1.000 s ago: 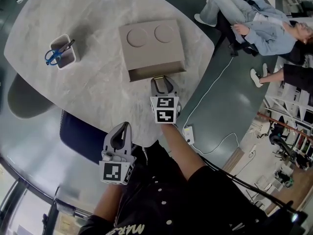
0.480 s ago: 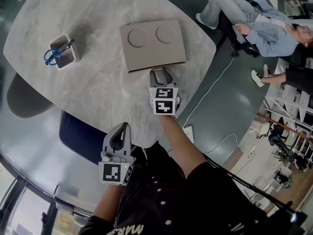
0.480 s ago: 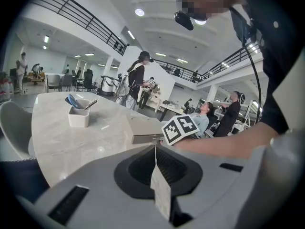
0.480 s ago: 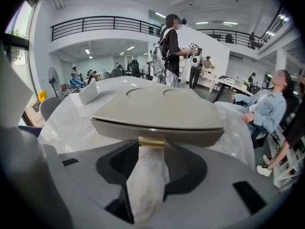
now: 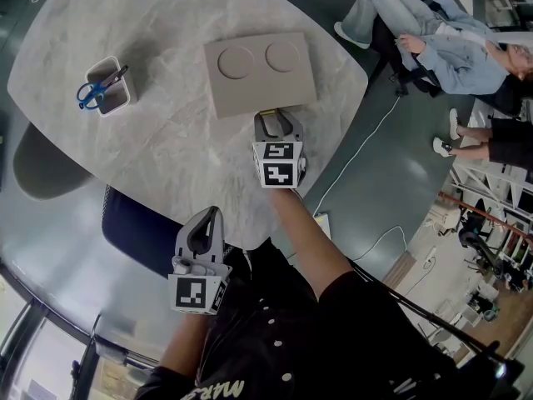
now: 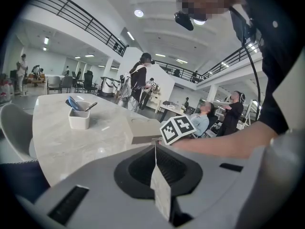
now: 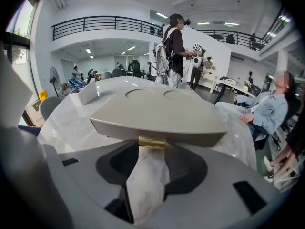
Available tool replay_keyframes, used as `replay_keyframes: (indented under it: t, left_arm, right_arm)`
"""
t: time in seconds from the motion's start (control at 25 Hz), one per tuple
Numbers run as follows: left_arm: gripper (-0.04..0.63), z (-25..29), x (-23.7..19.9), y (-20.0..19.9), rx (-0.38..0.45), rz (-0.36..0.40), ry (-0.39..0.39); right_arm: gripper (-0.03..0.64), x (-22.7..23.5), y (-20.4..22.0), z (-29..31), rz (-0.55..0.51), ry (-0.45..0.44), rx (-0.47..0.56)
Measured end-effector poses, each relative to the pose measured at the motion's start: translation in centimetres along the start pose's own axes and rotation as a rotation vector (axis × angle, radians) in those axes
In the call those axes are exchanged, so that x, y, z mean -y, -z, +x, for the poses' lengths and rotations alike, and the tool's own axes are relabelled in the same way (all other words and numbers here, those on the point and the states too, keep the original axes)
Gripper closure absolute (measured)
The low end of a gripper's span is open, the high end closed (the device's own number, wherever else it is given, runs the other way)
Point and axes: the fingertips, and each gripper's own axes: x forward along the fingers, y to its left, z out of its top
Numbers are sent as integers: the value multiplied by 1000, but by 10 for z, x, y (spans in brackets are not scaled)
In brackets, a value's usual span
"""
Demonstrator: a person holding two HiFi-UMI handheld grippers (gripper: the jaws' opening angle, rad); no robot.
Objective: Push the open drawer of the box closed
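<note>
The beige box (image 5: 260, 72) with two round dents in its lid lies on the marble table (image 5: 166, 157). Its drawer front sits flush with the box's near face. My right gripper (image 5: 277, 122) stands at that face, tips on either side of the small brass handle (image 7: 151, 142), jaws slightly apart with table showing between them. In the right gripper view the box (image 7: 157, 111) fills the middle. My left gripper (image 5: 206, 223) is held low over the table's near edge, shut and empty. The box (image 6: 145, 130) also shows in the left gripper view.
A white cup (image 5: 107, 90) with blue scissors and a pen stands at the table's left. A dark chair (image 5: 137, 236) is tucked under the near edge. Beyond the table's right edge a person (image 5: 433, 40) sits, and a white cable (image 5: 366, 165) crosses the floor.
The drawer stood open a second ago. My right gripper moved forward against it, and the drawer slid in until flush. My left gripper stayed put.
</note>
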Motion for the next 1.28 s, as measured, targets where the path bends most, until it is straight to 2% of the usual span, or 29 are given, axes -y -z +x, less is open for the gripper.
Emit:
replay_keyframes:
  t: [0.28, 0.4, 0.52, 0.6, 1.0, 1.28]
  left_arm:
    - [578, -8, 5, -6, 24, 12, 3]
    - [578, -12, 7, -12, 39, 21, 4]
    - [578, -17, 11, -18, 55, 33, 6]
    - [578, -20, 14, -22, 67, 44, 6]
    - [578, -43, 32, -51, 134, 71, 17]
    - [578, -55, 42, -86, 220, 113, 13]
  right_arm:
    - [446, -1, 7, -11, -44, -13, -21]
    - [479, -2, 11, -25, -39, -20, -10]
    - [571, -7, 9, -45, -43, -37, 37]
    - [603, -9, 6, -60, -54, -43, 61]
    - [620, -23, -38, -151, -60, -126, 234]
    - [618, -21, -75, -214, -75, -161, 366]
